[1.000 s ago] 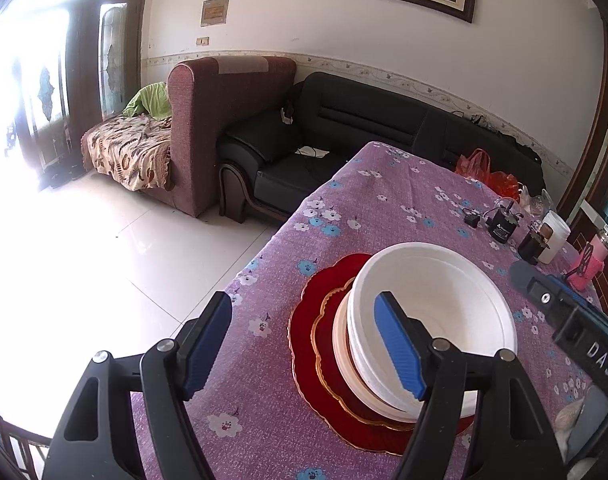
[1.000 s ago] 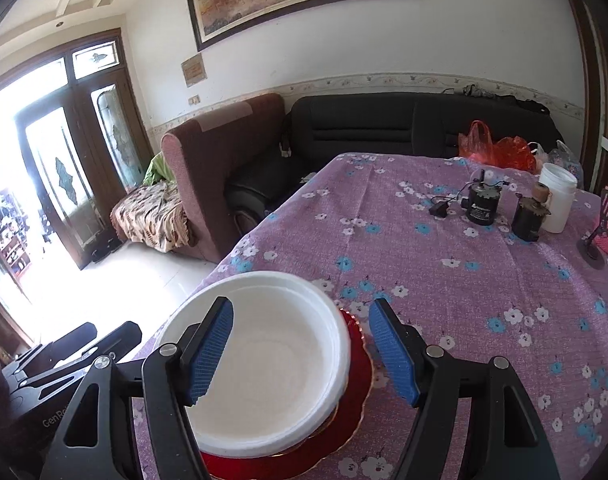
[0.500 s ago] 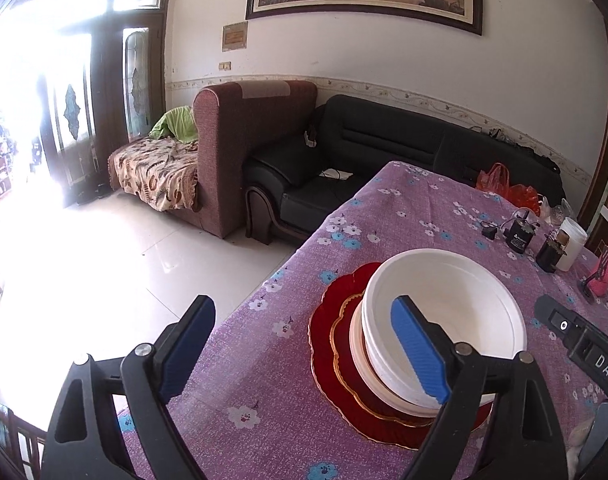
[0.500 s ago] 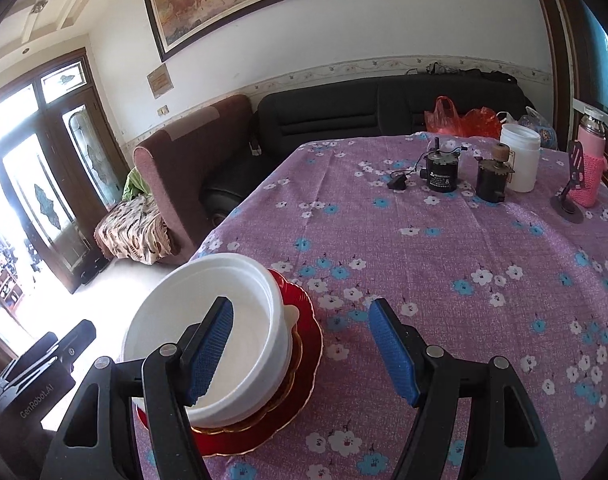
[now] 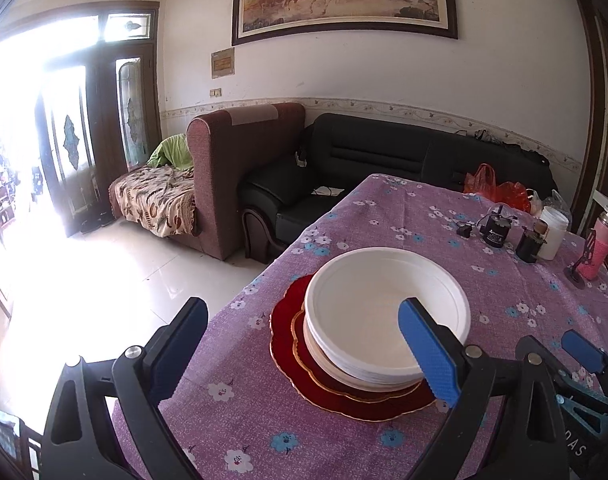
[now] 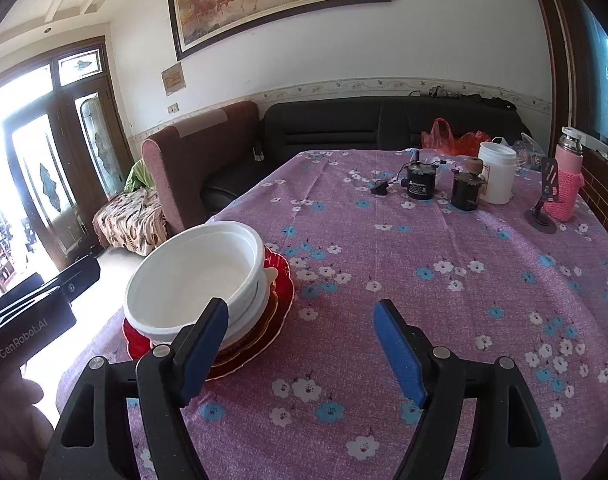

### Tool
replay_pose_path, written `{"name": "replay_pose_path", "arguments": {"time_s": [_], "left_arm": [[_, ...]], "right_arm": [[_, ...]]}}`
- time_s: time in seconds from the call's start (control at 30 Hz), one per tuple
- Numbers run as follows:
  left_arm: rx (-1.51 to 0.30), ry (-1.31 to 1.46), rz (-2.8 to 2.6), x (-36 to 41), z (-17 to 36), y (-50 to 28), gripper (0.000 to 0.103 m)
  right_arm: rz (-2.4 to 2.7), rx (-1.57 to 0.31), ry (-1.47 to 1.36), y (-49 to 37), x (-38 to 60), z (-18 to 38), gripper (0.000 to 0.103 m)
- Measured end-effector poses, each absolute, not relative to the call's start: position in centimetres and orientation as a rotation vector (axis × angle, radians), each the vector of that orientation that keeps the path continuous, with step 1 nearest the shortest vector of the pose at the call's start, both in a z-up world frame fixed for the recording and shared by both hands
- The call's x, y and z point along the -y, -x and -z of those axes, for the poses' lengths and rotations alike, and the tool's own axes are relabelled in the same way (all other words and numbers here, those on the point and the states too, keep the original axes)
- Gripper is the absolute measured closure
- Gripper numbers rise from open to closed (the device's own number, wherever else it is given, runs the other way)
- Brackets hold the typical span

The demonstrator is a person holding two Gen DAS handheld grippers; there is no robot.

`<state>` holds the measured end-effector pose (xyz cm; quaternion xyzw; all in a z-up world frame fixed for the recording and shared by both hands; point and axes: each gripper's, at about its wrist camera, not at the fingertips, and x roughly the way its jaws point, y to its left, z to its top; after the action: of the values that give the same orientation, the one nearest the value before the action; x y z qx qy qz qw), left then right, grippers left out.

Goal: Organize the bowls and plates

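A stack of white bowls (image 5: 384,312) sits on red scalloped plates (image 5: 288,332) with gold rims, near the left edge of the purple flowered table. The same bowls (image 6: 200,280) and red plates (image 6: 280,280) show in the right wrist view. My left gripper (image 5: 304,352) is open and empty, held back from the stack, its right finger in front of the bowls' near rim. My right gripper (image 6: 300,344) is open and empty, to the right of the stack and above the cloth. Its fingertips (image 5: 580,350) show in the left wrist view.
At the table's far right stand two small black motors (image 6: 420,184), a white jar (image 6: 496,176), a pink flask (image 6: 564,176) and a black phone stand (image 6: 544,208). Red bags (image 6: 448,136) lie at the far edge. A black sofa (image 5: 384,160) and brown armchair (image 5: 240,168) stand beyond.
Both grippers have pulled back and up from the stack, staying open. The right gripper, which straddled the bowl's rim, has shifted right and now sits beside the stack.
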<state>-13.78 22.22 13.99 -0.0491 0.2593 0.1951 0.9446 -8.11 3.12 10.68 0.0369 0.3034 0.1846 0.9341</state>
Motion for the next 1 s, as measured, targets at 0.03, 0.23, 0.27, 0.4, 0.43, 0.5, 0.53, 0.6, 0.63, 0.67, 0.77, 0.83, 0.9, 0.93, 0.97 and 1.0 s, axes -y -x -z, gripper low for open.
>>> {"name": "replay_pose_path", "arguments": {"time_s": [0.03, 0.23, 0.27, 0.4, 0.43, 0.5, 0.53, 0.6, 0.63, 0.67, 0.77, 0.83, 0.9, 0.93, 0.97, 1.0], "left_arm": [[-0.523, 0.088, -0.393, -21.5, -14.2, 13.9, 0.007], [-0.485, 0.022, -0.371, -17.7, -14.9, 14.8, 0.007], [-0.477, 0.011, -0.371, -17.0, -15.0, 14.9, 0.007], [-0.440, -0.033, -0.373, -14.8, -15.2, 15.6, 0.002], [-0.431, -0.041, -0.370, -14.2, -15.3, 15.8, 0.002], [-0.420, -0.055, -0.363, -13.1, -15.2, 16.1, 0.002], [-0.420, -0.062, -0.358, -12.8, -15.2, 16.1, 0.002], [-0.430, -0.076, -0.342, -11.8, -14.9, 15.9, 0.001], [-0.440, -0.082, -0.330, -11.3, -14.6, 15.8, 0.001], [-0.453, -0.085, -0.318, -10.9, -14.3, 15.5, 0.001], [-0.495, -0.086, -0.277, -9.6, -13.0, 14.9, 0.001], [-0.527, -0.075, -0.251, -9.0, -12.2, 14.5, 0.001], [-0.572, -0.056, -0.216, -8.9, -11.3, 14.0, 0.001], [-0.592, -0.045, -0.206, -9.0, -11.0, 13.7, 0.001], [-0.616, -0.023, -0.203, -9.4, -10.6, 13.4, 0.001], [-0.635, 0.005, -0.206, -10.1, -10.4, 13.1, 0.001]], "right_arm": [[-0.375, -0.615, -0.073, 8.5, -2.7, -10.8, 0.022], [-0.342, -0.580, -0.076, 10.2, 0.4, -11.2, 0.020], [-0.336, -0.576, -0.080, 10.5, 0.9, -11.2, 0.020], [-0.315, -0.566, -0.093, 11.3, 2.8, -11.1, 0.018], [-0.310, -0.564, -0.096, 11.4, 3.2, -11.1, 0.018], [-0.298, -0.561, -0.097, 11.7, 3.9, -10.9, 0.018], [-0.294, -0.561, -0.097, 11.8, 4.2, -10.9, 0.018], [-0.289, -0.561, -0.096, 12.1, 4.6, -10.6, 0.018], [-0.287, -0.563, -0.094, 12.2, 4.8, -10.4, 0.018], [-0.285, -0.564, -0.093, 12.3, 4.9, -10.3, 0.018], [-0.283, -0.572, -0.086, 12.5, 5.3, -9.7, 0.017], [-0.271, -0.584, -0.067, 12.5, 5.4, -9.1, 0.017], [-0.264, -0.596, -0.057, 12.5, 5.8, -8.5, 0.017], [-0.260, -0.603, -0.055, 12.5, 5.9, -8.3, 0.017], [-0.257, -0.611, -0.057, 12.4, 6.2, -8.1, 0.017], [-0.253, -0.617, -0.062, 12.3, 6.4, -7.9, 0.017]]}}
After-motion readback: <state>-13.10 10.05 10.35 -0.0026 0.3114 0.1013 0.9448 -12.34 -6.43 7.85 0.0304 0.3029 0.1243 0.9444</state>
